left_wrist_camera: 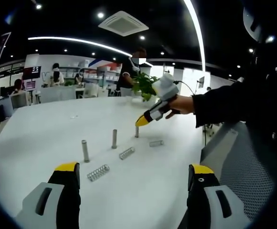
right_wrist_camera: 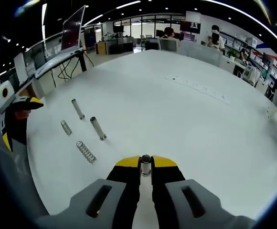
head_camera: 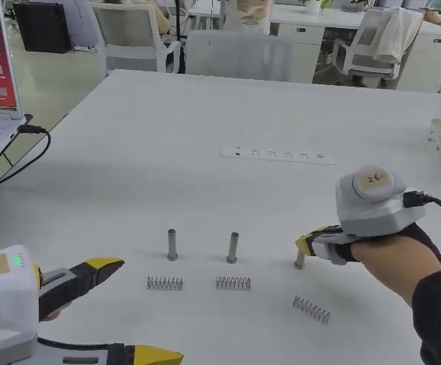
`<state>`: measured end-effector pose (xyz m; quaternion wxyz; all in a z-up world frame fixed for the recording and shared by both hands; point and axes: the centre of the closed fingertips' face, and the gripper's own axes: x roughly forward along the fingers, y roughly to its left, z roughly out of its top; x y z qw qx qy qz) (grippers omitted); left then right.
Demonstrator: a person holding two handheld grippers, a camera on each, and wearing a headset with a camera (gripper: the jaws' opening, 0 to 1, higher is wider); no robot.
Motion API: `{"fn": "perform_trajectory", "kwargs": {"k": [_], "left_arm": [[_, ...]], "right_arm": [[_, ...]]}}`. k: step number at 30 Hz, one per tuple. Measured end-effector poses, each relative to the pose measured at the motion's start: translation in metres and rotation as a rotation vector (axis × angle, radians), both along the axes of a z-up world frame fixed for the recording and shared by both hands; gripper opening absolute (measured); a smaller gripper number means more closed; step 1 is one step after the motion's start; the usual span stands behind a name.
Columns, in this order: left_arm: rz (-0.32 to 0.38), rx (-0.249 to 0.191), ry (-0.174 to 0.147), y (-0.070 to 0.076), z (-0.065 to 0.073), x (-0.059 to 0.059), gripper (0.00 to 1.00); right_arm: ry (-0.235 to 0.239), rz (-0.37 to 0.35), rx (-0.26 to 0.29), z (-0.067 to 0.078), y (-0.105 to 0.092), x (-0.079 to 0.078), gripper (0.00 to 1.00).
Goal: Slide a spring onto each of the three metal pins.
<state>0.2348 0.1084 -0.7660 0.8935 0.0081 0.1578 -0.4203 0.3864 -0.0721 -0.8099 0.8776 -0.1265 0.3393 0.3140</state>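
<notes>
The third pin [right_wrist_camera: 145, 160] is clamped between the fingertips of the right gripper [right_wrist_camera: 145, 168]; the left gripper [left_wrist_camera: 133, 169] is released, wide. The nearest spring [head_camera: 312, 309], lying near those fingertips, is judged light, compressible, best pinched mid-length.

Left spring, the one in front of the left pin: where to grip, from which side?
Mid-coil, jaws across its width, coming straight down. The left spring lies flat on the table, and the left pin stands just behind it.
</notes>
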Motion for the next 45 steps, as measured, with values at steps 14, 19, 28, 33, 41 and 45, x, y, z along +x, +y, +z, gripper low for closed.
{"fn": "perform_trajectory", "kwargs": {"k": [14, 19, 28, 33, 41, 45], "left_arm": [[-0.004, 0.000, 0.003, -0.001, -0.001, -0.001, 0.91], [-0.005, 0.001, 0.003, -0.001, -0.001, -0.001, 0.91], [-0.006, -0.002, 0.004, -0.002, -0.002, -0.001, 0.91], [-0.007, -0.003, 0.005, -0.003, -0.003, -0.001, 0.91], [-0.008, -0.009, 0.004, -0.004, -0.004, -0.001, 0.91], [-0.010, -0.010, 0.004, -0.005, -0.004, -0.001, 0.91]], "right_arm": [[-0.003, 0.027, -0.014, -0.002, 0.000, -0.004, 0.07], [-0.001, 0.028, -0.014, -0.003, 0.000, -0.005, 0.09], [0.007, 0.025, -0.019, -0.007, -0.005, -0.007, 0.10], [0.010, 0.027, -0.020, -0.006, -0.008, -0.013, 0.11], [0.014, 0.035, -0.035, -0.007, -0.013, -0.024, 0.12], [0.027, 0.046, -0.032, -0.007, -0.013, -0.033, 0.11]]}}
